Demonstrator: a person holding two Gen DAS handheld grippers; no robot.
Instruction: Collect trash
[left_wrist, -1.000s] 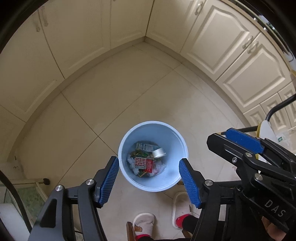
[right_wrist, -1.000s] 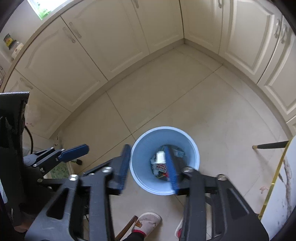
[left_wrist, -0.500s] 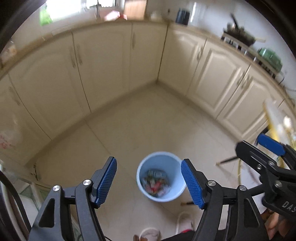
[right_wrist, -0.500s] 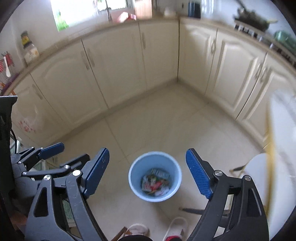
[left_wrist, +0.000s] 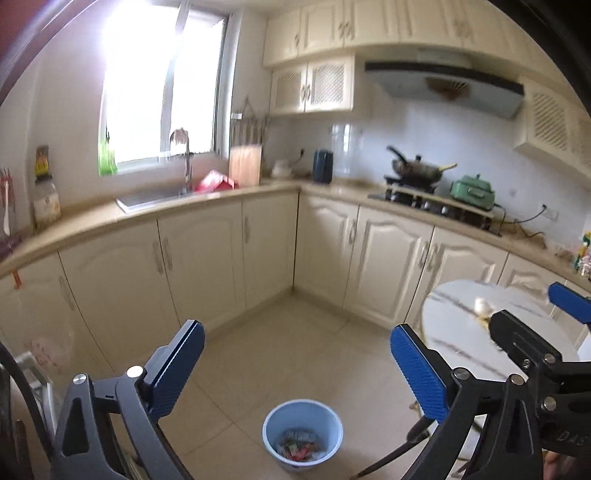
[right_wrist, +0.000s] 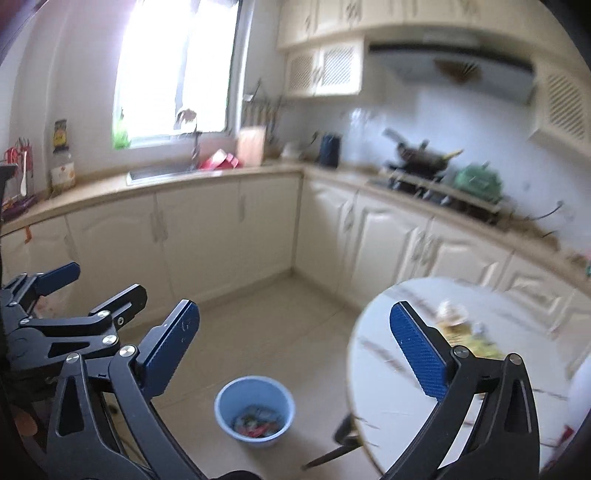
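A light blue bin (left_wrist: 303, 434) stands on the tiled floor with mixed wrappers (left_wrist: 298, 448) inside; it also shows in the right wrist view (right_wrist: 255, 410). My left gripper (left_wrist: 295, 369) is open and empty, raised well above the bin. My right gripper (right_wrist: 295, 350) is open and empty, level with a round white marble table (right_wrist: 399, 402). Blurred scraps of trash (right_wrist: 456, 319) lie on that table, seen also in the left wrist view (left_wrist: 482, 308).
Cream cabinets (left_wrist: 207, 266) line the corner under a counter with a sink (left_wrist: 155, 197), a stove with a wok (left_wrist: 417, 171) and a green appliance (left_wrist: 472, 192). The table has dark legs (right_wrist: 332, 456) near the bin. The right wrist view is motion-blurred.
Both grippers have tilted up and pulled back from over the bin; the bin shrank to the bottom of view and the counters and table came into sight. The right gripper opened after dropping the white item.
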